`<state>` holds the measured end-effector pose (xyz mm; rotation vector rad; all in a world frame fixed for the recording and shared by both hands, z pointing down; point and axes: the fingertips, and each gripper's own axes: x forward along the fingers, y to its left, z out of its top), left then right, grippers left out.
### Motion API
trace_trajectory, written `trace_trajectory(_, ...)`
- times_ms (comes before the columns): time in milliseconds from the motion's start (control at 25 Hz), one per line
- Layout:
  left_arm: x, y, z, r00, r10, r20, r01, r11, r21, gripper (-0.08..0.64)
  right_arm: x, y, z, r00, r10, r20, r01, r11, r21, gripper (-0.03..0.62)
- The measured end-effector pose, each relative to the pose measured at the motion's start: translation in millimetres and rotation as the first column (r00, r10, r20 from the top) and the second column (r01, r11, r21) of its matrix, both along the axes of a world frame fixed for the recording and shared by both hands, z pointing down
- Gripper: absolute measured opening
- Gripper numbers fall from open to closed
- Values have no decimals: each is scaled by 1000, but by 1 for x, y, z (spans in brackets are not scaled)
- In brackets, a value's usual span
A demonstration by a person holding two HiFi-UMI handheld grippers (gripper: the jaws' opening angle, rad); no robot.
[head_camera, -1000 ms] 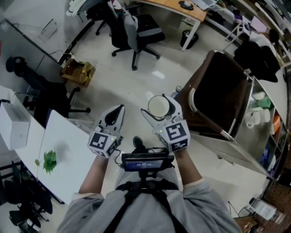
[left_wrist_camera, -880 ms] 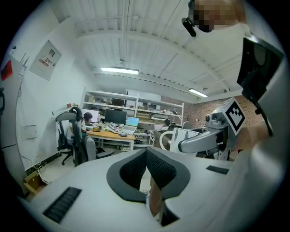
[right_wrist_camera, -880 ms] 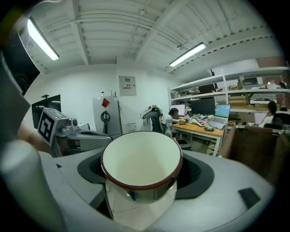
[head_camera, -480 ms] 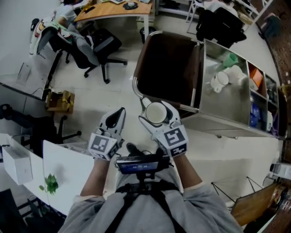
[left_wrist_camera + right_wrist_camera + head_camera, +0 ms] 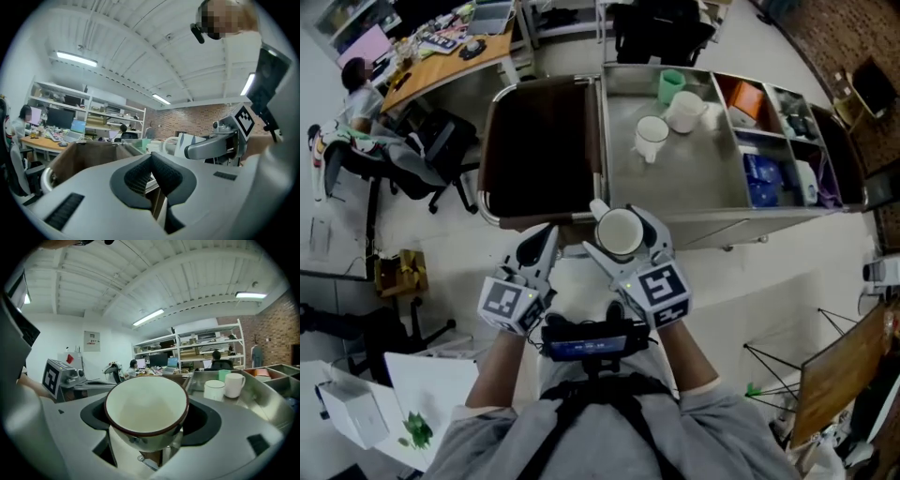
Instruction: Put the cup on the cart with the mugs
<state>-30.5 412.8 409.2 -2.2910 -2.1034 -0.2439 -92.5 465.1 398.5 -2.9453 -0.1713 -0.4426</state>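
A white cup (image 5: 620, 231) (image 5: 146, 409) with a dark red rim sits upright between the jaws of my right gripper (image 5: 622, 228) (image 5: 149, 425), which is shut on it. It hangs just short of the near edge of a steel cart (image 5: 712, 178) (image 5: 269, 394). On the cart's tray stand two white mugs (image 5: 651, 137) (image 5: 215, 390) and a green mug (image 5: 671, 86). My left gripper (image 5: 541, 246) (image 5: 151, 176) is beside the right one, shut with nothing in it, over the cart's brown bag end (image 5: 539, 141).
The cart's right side has bins with an orange item (image 5: 746, 103) and blue packets (image 5: 762, 178). Office chairs (image 5: 422, 159) and a wooden desk (image 5: 450, 56) with a seated person lie to the left. A white table (image 5: 431, 394) is at the lower left.
The view has swung round so the cart now lies straight ahead and close. Both grippers moved with it; the cup stays held in the right one, now at the cart's near edge.
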Motion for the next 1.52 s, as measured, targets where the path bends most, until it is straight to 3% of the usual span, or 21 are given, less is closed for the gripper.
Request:
trace_trajectory(160,-37,45,-10,994,106,-14,-106,994,-1,-3,-37,47,-12,994,107,-2,-107,994,-24,417)
trace_trajectory(320,-67,86,-25,975,222,-9,-222,975,6,-3,-65,95,-21,973,231,6,-231,972,-51,418)
trace_trajectory(480,-88,126,-43,944,330,6,-330,944,5,-3,-72,139,-33,939,344,0,-342,936,-84,417)
trace_trajectory(720,-101,189,-59,903,430,-7,-430,903,19,-3,-68,203,-30,879,476,17,-473,877,-90,417)
trace_trajectory(920,-90,232,-58,891,454,-13,-454,891,14,-3,-57,254,-20,823,567,34,-564,823,-66,418)
trace_trajectory(1120,-79,264,-50,896,444,9,-444,896,20,-3,-40,298,2,786,611,93,-607,792,-66,419)
trace_trajectory(1520,-75,297,-29,926,376,33,-377,924,58,-3,-27,349,59,790,579,200,-590,807,-6,418)
